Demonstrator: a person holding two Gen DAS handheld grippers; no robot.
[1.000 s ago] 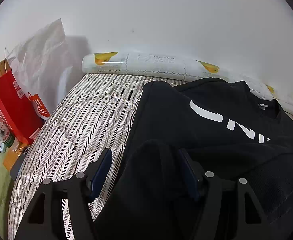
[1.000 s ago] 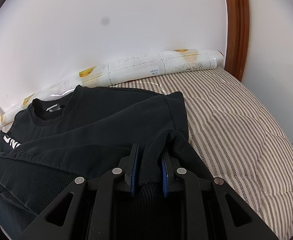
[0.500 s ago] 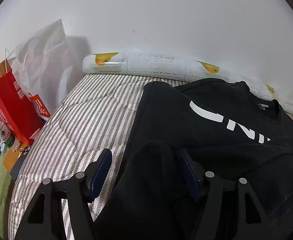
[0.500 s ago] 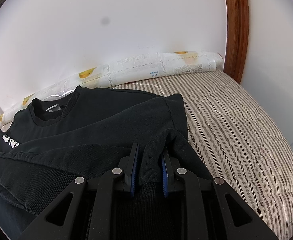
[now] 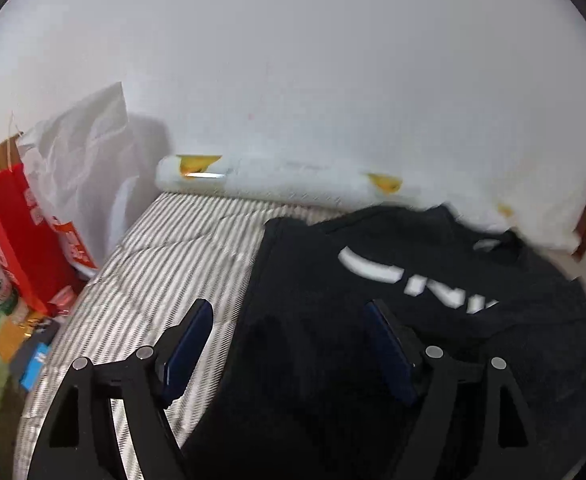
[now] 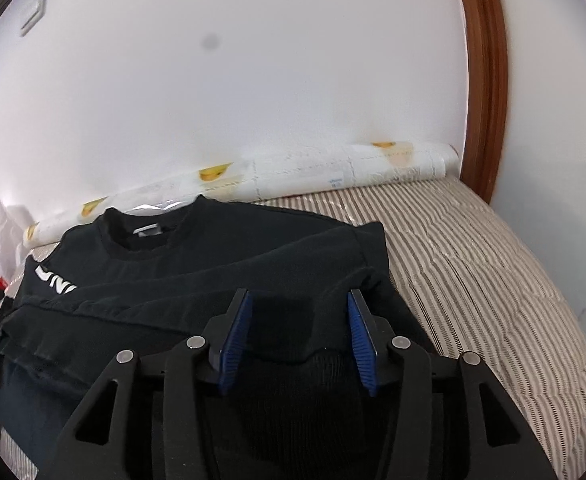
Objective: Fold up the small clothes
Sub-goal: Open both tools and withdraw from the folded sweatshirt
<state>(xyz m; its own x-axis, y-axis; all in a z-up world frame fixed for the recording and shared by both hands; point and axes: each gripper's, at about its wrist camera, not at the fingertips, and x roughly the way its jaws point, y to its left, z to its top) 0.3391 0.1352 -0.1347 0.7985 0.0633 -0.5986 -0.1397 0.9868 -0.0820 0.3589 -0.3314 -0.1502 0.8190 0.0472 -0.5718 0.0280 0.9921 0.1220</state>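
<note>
Left wrist view: my left gripper (image 5: 287,346) jaws are opening, letting go of the black sweatshirt (image 5: 373,280) on the bed (image 5: 165,248). Right wrist view: right gripper (image 6: 297,334) jaws are opening too, no longer pinching the fold, which looks laid down.

A black sweatshirt (image 6: 213,264) with white lettering lies partly folded, collar toward the wall.

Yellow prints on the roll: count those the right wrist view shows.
4 on the roll: one at its right end, one mid-roll, two toward its left end. More may be hidden behind the sweatshirt.
</note>
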